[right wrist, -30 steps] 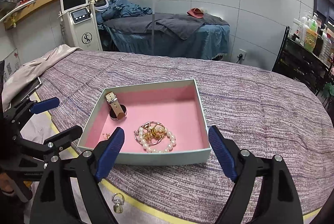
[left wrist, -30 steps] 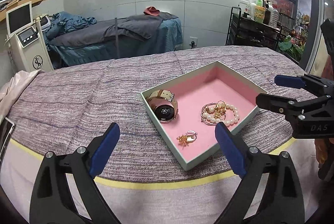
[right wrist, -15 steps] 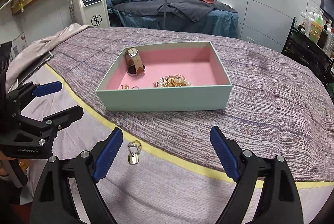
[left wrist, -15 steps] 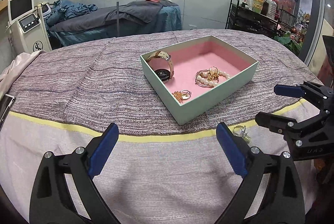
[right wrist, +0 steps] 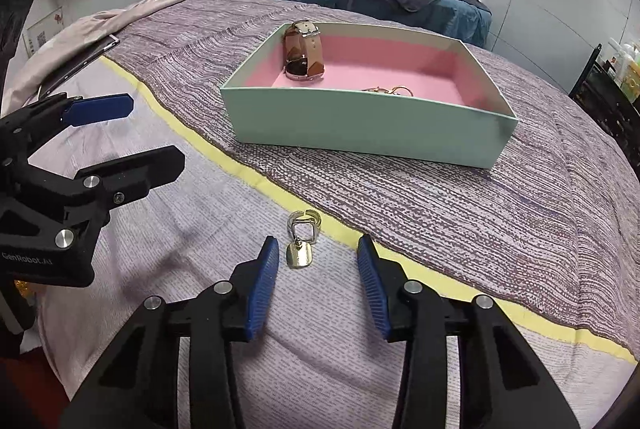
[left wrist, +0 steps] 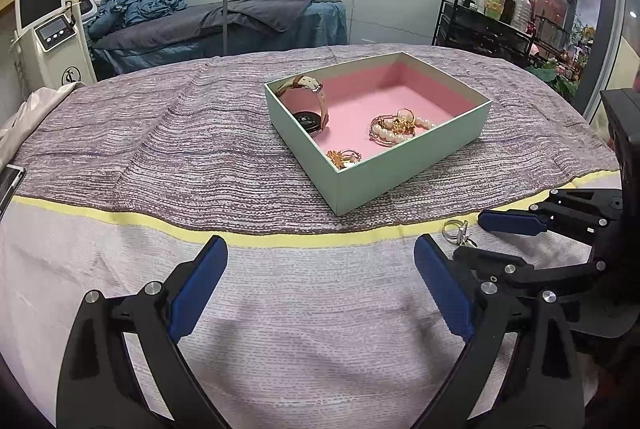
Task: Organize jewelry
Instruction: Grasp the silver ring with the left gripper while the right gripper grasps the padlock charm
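A small silver ring with a square charm lies on the pale cloth beside the yellow stripe. My right gripper is low over it, jaws closing, with the charm between the blue pads and neither pad touching it. In the left wrist view the ring sits just ahead of the right gripper. The mint box with pink lining holds a tan-strapped watch, a pearl bracelet and a gold earring. My left gripper hangs open over bare cloth, holding nothing.
The box stands on striped purple cloth beyond the yellow stripe. A tablet lies at the left edge of the table. Behind are a treatment bed, a white machine and a bottle trolley.
Both grippers have drawn back from over the box and come down toward the near cloth. The right gripper's jaws have narrowed around the ring and charm.
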Action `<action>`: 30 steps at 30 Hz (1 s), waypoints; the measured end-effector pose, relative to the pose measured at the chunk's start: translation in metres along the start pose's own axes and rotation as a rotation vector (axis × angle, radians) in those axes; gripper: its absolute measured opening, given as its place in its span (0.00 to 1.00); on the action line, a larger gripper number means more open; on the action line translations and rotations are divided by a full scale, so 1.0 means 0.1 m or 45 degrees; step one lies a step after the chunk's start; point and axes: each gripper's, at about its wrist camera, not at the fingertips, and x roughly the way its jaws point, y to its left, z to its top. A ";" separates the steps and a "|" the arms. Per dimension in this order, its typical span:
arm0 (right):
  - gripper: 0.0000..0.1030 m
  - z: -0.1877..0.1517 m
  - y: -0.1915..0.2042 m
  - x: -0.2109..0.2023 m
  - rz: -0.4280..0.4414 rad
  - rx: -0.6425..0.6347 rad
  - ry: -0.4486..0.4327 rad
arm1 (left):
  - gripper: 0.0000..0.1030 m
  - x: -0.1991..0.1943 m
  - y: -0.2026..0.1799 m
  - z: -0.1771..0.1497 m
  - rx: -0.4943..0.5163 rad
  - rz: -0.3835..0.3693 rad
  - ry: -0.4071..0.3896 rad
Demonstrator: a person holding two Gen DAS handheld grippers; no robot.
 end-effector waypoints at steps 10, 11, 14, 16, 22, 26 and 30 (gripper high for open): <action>0.13 -0.06 0.00 -0.06 0.028 0.019 -0.004 | 0.90 0.06 -0.16 -0.01 0.048 -0.048 0.021; 0.13 -0.07 -0.01 -0.08 0.027 0.026 -0.005 | 0.90 0.06 -0.19 -0.01 0.055 -0.054 0.023; 0.13 -0.10 -0.06 -0.11 0.018 0.044 -0.005 | 0.90 0.07 -0.25 0.00 0.069 -0.071 0.025; 0.13 -0.12 -0.10 -0.13 0.011 0.060 -0.007 | 0.90 0.09 -0.29 0.01 0.081 -0.079 0.027; 0.13 -0.19 -0.24 -0.19 -0.017 0.113 -0.012 | 0.90 0.13 -0.39 0.04 0.106 -0.102 0.034; 0.13 -0.23 -0.32 -0.21 -0.024 0.146 -0.018 | 0.90 0.18 -0.46 0.06 0.122 -0.114 0.039; 0.13 -0.26 -0.36 -0.23 -0.024 0.163 -0.025 | 0.90 0.23 -0.53 0.06 0.133 -0.133 0.053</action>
